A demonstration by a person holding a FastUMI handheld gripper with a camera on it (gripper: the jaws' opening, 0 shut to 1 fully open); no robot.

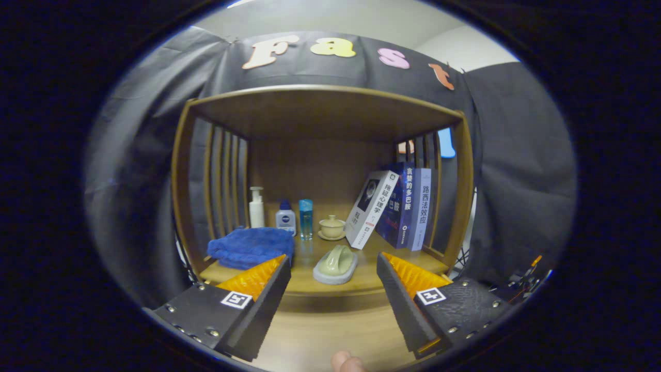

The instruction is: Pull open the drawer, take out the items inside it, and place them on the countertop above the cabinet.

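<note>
My gripper [333, 258] is open, with nothing between its fingers. It hangs in front of a wooden cabinet, level with the countertop [372, 276]. Just ahead of the fingers, between them, a pale green ceramic piece [336, 260] lies on a grey pad on the countertop. A folded blue towel [250, 247] lies to its left, by the left fingertip. Below the countertop's front edge, a wooden surface [320, 330] stretches between the fingers; I cannot tell whether it is the drawer.
At the back of the countertop stand a white pump bottle [256, 207], a small white bottle [285, 217], a blue bottle [305, 218] and a lidded cup [331, 227]. Three books [397, 206] lean at the right. Slatted sides and a top board [320, 111] enclose the space. A person's fingertip [345, 361] shows lowest.
</note>
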